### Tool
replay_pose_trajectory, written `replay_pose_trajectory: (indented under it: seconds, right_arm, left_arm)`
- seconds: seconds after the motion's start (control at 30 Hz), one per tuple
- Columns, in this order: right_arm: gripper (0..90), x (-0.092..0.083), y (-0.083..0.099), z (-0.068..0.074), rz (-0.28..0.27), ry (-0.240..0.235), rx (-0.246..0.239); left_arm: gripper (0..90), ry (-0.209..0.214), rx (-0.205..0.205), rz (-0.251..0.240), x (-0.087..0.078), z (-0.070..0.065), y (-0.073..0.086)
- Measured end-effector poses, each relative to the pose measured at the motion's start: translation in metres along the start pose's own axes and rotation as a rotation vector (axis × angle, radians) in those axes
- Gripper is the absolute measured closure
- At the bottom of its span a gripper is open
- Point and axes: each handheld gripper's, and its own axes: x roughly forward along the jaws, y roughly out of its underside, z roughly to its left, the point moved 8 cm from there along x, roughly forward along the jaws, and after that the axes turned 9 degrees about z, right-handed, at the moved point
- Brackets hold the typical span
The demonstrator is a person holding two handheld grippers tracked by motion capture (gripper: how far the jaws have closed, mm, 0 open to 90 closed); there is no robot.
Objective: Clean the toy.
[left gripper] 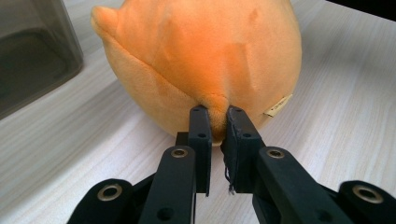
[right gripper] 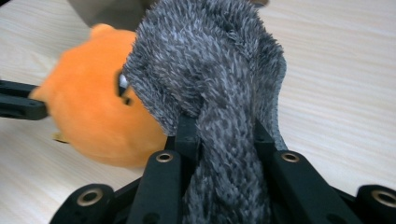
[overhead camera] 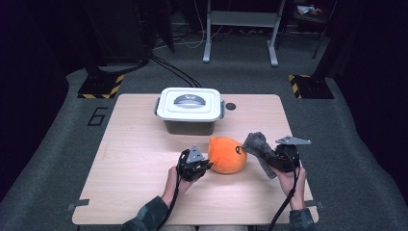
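Pale wooden bench: your left claw pinches the round orange plush toy resting there; keep it pinned while your right claw, clamped on the grey fuzzy cloth, lifts clear.

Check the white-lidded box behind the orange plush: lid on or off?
On. The white lid sits flat over the grey storage box, its handle lying flat on top and the side latches at the lid's edges. Whether they're latched: cannot tell.
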Motion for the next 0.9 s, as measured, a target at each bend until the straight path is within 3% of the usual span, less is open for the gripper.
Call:
replay_pose_trajectory:
  seconds: [0.33,0.67,0.9]
  right_arm:
    - [72.3,0.003,-0.025,0.034,-0.007,-0.057,-0.075]
    - [72.3,0.019,-0.048,0.066,0.016,-0.073,-0.176]
    - [72.3,0.035,-0.052,0.085,0.045,-0.075,-0.231]
  left_arm:
    - [81.9,0.001,0.016,-0.002,0.0,0.001,-0.004]
    - [81.9,0.004,0.046,0.001,-0.001,-0.002,-0.009]
    - [82.3,0.015,0.064,-0.005,-0.001,-0.007,-0.012]
